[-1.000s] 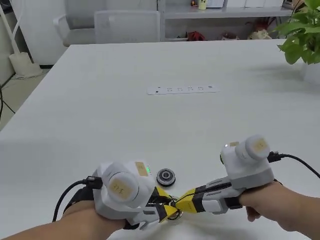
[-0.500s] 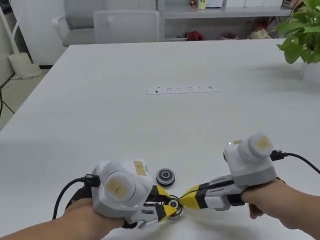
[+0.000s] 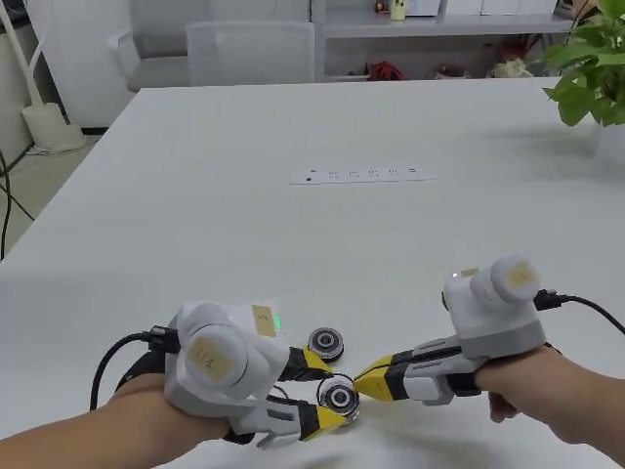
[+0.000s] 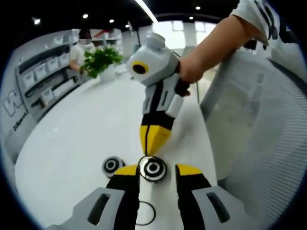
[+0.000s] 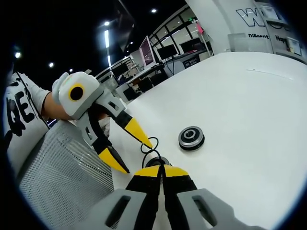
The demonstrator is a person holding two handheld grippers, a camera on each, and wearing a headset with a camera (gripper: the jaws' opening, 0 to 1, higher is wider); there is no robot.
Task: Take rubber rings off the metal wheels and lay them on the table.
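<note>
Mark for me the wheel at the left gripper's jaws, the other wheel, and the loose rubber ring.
Wheel at the jaws [image 4: 153,168], left gripper view, on its hub face.
Other wheel [image 3: 325,342], head view, on its centre.
Loose rubber ring [image 4: 155,212], left gripper view, on its right edge.

Bright, even overhead light casts soft shadows on the white table [image 3: 293,244]; gripper views bend at the edges.

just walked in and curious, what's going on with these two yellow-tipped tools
A person works on a metal wheel with a gripper in each hand. The left gripper has its jaws open either side of it; the right gripper, jaws shut, points at it from the opposite side. A thin black ring lies on the table between the left jaws, and a second wheel sits nearby.
</note>
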